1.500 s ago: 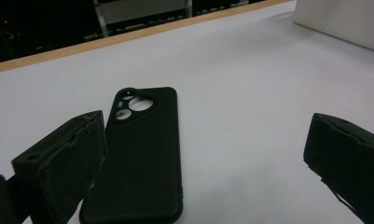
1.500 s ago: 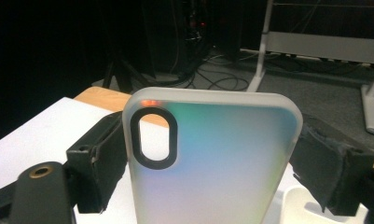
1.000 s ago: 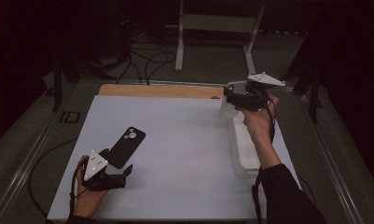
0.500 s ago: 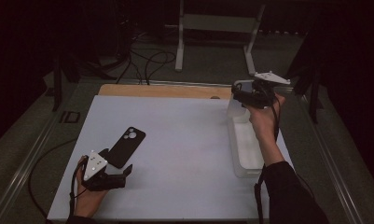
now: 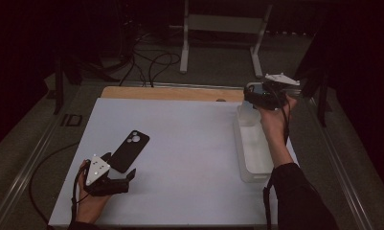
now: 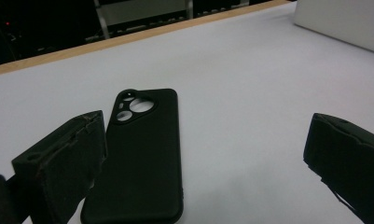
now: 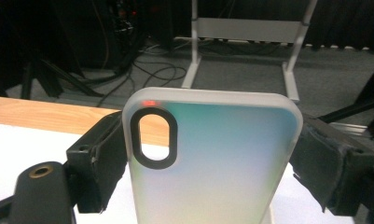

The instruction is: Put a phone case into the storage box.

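A translucent phone case (image 7: 212, 158) is clamped across its width between the jaws of the right gripper (image 5: 268, 96), held above the far end of the clear plastic bin (image 5: 254, 153) at the right side of the white table (image 5: 189, 143). In the right gripper view the case is seen upright, its long axis running straight up from the jaws, the oval camera cutout at the upper left and the rounded top edge pointing away from the hand. For a clean hand-off into or out of the bin, the case is best kept square to the pads, gripped on its side walls and not on the thin back, and lowered without being scraped along the bin's wall. The left gripper (image 5: 108, 179) rests near the table's front left with its jaws spread wide and nothing between them; a black phone case (image 6: 140, 154) lies flat just beside its left jaw, camera cutout pointing away toward the far edge.
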Tool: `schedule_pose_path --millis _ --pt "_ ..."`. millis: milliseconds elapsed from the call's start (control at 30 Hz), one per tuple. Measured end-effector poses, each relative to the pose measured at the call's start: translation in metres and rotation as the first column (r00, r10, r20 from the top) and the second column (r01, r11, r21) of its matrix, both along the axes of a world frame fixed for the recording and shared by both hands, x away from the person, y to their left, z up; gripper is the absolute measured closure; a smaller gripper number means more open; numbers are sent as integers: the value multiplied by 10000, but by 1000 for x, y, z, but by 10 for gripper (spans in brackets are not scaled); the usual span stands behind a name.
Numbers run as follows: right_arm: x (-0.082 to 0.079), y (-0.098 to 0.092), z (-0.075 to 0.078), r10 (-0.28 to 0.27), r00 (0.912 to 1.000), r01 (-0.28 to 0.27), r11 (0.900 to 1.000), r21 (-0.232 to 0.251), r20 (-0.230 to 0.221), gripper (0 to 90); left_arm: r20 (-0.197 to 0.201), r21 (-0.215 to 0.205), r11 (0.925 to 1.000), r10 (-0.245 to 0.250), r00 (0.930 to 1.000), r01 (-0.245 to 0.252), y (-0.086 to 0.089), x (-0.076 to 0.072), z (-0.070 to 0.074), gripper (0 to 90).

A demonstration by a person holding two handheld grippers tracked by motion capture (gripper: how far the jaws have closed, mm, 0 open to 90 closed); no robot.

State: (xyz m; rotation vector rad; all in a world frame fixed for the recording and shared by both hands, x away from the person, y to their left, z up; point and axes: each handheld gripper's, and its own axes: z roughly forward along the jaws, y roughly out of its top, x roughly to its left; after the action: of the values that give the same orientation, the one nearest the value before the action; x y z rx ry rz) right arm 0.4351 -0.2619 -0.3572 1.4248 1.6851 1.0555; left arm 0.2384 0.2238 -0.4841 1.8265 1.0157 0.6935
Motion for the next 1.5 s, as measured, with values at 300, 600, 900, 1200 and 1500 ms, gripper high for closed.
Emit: schedule_pose_path --millis 300,600,900,1200,1500 --pt "6 -11 -17 -358 9987 359 9994 27 -368 166 -15 4 10000 -4 10000 4 0 0 0 0" --pt "14 -10 -30 -491 9966 486 9988 -87 -665 166 -33 29 10000 10 10000 -10 0 1 0 0" --pt "22 -8 -43 -716 9928 708 9974 -115 -958 166 -24 -12 10000 20 10000 -20 1 0 0 0" --pt "25 -6 -54 -787 9895 778 9969 -122 -1212 165 0 -23 10000 -15 10000 15 0 0 0 0" --pt "29 -6 -65 -831 9856 789 9963 -340 -1472 165 -13 -15 10000 -29 10000 29 0 0 0 0"
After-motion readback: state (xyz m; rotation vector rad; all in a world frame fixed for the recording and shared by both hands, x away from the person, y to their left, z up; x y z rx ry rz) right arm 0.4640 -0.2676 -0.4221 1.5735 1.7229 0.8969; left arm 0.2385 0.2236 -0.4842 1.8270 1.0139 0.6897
